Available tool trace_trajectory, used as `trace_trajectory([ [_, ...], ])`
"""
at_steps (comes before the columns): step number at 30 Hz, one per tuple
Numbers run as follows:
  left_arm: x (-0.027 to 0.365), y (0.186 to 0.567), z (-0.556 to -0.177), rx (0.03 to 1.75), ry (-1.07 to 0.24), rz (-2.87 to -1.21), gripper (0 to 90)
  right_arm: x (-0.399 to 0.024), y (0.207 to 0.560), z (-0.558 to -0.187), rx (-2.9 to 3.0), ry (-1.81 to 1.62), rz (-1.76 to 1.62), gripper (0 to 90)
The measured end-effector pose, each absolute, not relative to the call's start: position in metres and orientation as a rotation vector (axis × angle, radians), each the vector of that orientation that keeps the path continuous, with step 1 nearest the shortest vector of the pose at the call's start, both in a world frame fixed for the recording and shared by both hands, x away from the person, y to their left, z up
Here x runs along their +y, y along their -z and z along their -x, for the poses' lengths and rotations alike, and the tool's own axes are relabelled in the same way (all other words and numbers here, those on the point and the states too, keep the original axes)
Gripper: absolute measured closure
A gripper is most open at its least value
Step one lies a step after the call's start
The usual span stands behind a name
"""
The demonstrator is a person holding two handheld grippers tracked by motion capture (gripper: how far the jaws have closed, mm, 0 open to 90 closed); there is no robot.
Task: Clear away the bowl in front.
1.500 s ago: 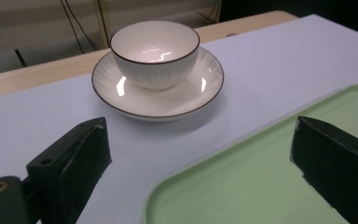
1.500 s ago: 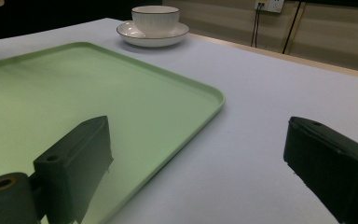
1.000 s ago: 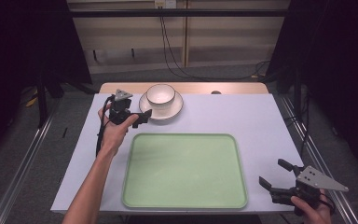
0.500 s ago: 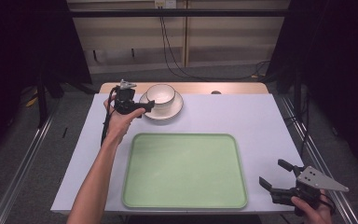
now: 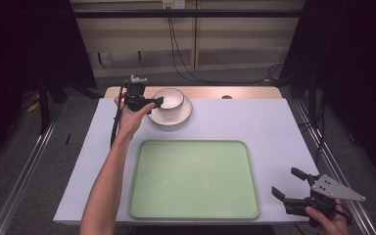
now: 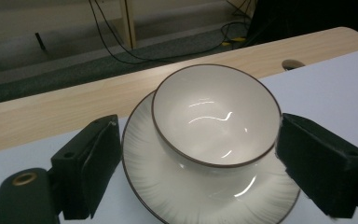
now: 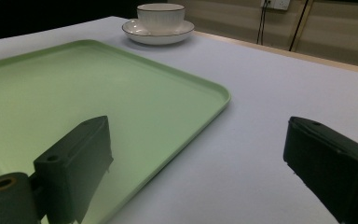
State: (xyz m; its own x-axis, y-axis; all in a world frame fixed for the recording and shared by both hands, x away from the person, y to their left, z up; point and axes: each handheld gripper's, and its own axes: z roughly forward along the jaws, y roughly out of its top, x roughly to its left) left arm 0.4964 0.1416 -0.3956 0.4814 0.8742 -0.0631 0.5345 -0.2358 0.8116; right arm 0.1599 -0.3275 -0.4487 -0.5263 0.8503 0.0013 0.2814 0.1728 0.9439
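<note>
A white bowl with a dark rim stands on a white plate at the far middle of the table. My left gripper reaches it from the left, level with it. In the left gripper view the bowl and plate lie between the two black jaws of the left gripper. The jaws have just been closing, but a gap shows at the left pad, so the gripper is open. My right gripper rests open near the front right corner, holding nothing, and in its own view the right gripper frames bare table.
A large empty green tray lies in the front middle of the white table top. A wooden strip runs along the far edge. Dark curtains hang at both sides, and cables trail on the floor behind.
My left gripper has moved away from the person and to the right, up to the bowl and plate. The right gripper has stayed where it was.
</note>
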Motion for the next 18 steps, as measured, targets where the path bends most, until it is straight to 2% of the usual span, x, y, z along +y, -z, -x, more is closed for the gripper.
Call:
trace_trajectory([
  [10, 0.141, 0.411, -0.522, 1.266, -0.544, -1.955, 22.8, -0.327, 0.450, -0.161, 1.917, -1.353, -1.066, 7.3],
  [11, 0.141, 0.411, -0.522, 1.266, -0.544, -1.955, 24.3, -0.327, 0.450, -0.161, 1.917, -1.353, -1.066, 7.3],
  [12, 0.142, 0.411, -0.527, 1.271, -0.519, -1.946, 33.1, -0.328, 0.449, -0.160, 1.914, -1.355, -1.060, 7.3],
  [13, 0.142, 0.411, -0.527, 1.271, -0.519, -1.946, 35.2, -0.327, 0.449, -0.160, 1.915, -1.358, -1.063, 7.4],
  [18, 0.139, 0.413, -0.539, 1.320, -0.502, -1.962, 35.6, -0.328, 0.449, -0.159, 1.907, -1.365, -1.057, 7.2],
])
